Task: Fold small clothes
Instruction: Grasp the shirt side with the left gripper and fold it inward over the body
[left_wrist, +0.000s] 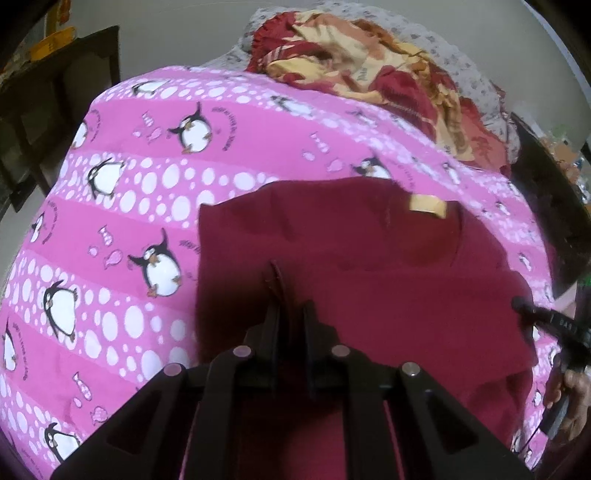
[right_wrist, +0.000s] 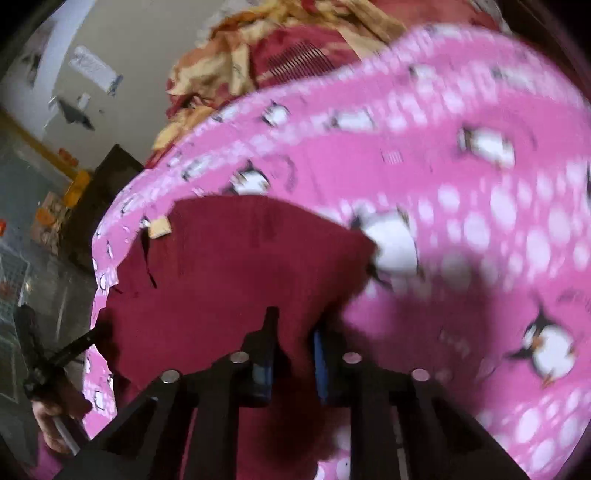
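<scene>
A maroon garment (left_wrist: 369, 277) lies spread on a pink penguin-print bedsheet (left_wrist: 147, 192), with a beige neck label (left_wrist: 428, 206) at its far edge. My left gripper (left_wrist: 291, 310) is shut on a raised pinch of the maroon cloth near the garment's left edge. In the blurred right wrist view, my right gripper (right_wrist: 295, 325) has its jaws close together, with maroon garment (right_wrist: 229, 266) cloth bunched between them near its right edge. Each gripper also shows at the side of the other view: the right gripper (left_wrist: 532, 314) and the left gripper (right_wrist: 74, 347), both held by a hand.
A crumpled red and yellow blanket (left_wrist: 369, 74) lies at the head of the bed, beyond the garment. Dark wooden furniture (left_wrist: 55, 92) stands past the bed's left side. A dark board (left_wrist: 546, 221) lines the right side. The pink sheet (right_wrist: 480, 221) extends right of the garment.
</scene>
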